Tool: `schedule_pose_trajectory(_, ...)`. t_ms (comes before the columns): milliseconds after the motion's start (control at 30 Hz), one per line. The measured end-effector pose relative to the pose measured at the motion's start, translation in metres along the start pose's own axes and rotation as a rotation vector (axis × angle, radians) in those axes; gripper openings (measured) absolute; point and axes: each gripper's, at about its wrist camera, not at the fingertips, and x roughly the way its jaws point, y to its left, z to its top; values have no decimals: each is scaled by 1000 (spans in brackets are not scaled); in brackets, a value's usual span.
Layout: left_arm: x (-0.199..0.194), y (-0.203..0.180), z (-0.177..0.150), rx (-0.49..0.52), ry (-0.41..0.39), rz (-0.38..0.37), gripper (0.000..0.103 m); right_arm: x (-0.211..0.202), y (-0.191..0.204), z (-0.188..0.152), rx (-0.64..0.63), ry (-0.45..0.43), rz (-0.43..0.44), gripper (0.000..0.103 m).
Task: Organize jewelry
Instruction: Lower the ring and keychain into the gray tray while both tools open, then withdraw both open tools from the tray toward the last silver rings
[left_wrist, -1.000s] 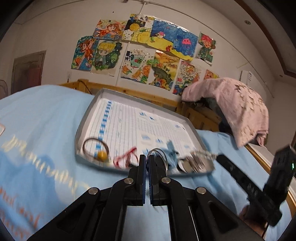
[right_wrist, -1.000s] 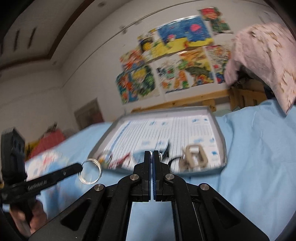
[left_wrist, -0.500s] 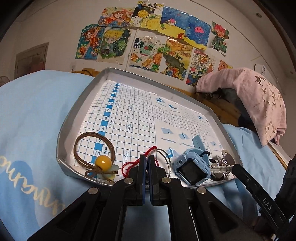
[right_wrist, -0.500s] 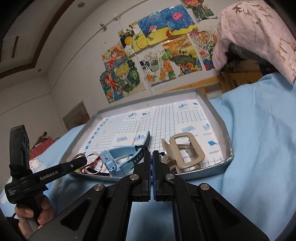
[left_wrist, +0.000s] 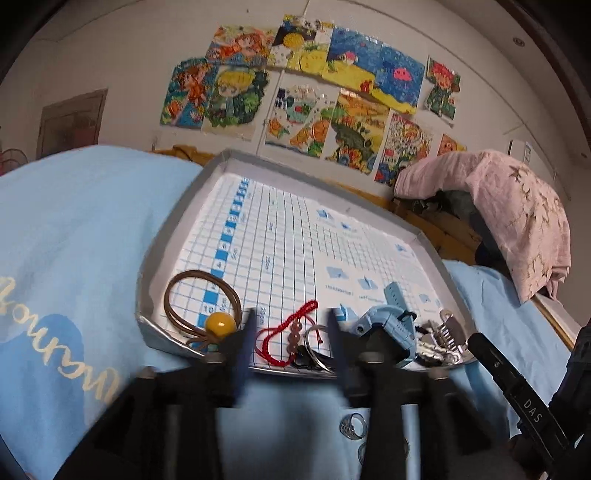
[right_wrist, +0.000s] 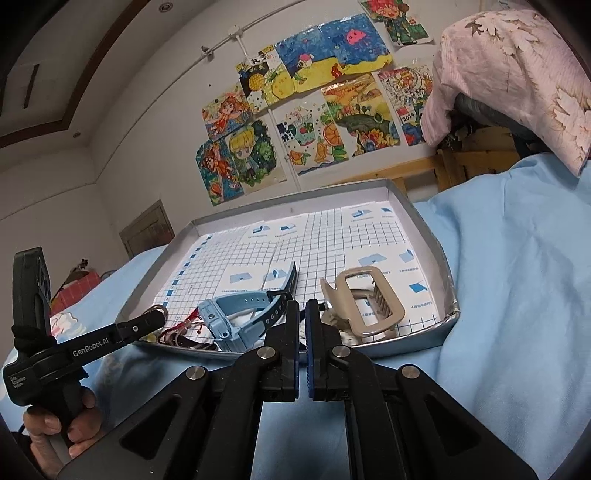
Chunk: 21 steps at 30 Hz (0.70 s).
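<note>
A grey tray (left_wrist: 173, 221) with a blue grid lining lies on the blue bedspread; it also shows in the right wrist view (right_wrist: 428, 236). In it lie a brown hair tie with a yellow bead (left_wrist: 220, 322), a red cord bracelet (left_wrist: 286, 332), a silver ring hoop (left_wrist: 314, 349), a blue watch (left_wrist: 388, 325) and a beige hair claw (right_wrist: 364, 306). My left gripper (left_wrist: 291, 332) is open over the tray's near edge, straddling the red bracelet and the hoop. My right gripper (right_wrist: 302, 314) is almost shut and empty, just before the tray. A small silver ring (left_wrist: 352, 424) lies on the bedspread below the left gripper.
A pink blanket (left_wrist: 517, 206) hangs over a wooden bed frame at the right. Children's drawings (left_wrist: 314, 99) cover the wall behind. The left gripper's body and the hand holding it show at the left of the right wrist view (right_wrist: 55, 354).
My left gripper was shut on the silver hoop, carried it over the tray's near edge, and has now opened; the hoop lies in the tray. The right gripper has barely moved.
</note>
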Motion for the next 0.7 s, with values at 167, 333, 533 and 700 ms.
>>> schedule_pose_trajectory(167, -16, -2, 2, 6, -38, 17, 72, -13, 5, 2, -17, -50, -15, 38)
schedule_pose_trajectory(333, -48, 2, 0, -13, -104, 30, 101, -36, 8, 5, -23, -135, -16, 53)
schedule_pose_trajectory(533, -99, 4, -11, 25, -157, 60, 103, -80, 18, 1, -57, -290, -58, 88)
schedule_pose_trajectory(700, -139, 9, -19, 37, -171, 85, 103, -112, 36, 3, -100, -312, -115, 94)
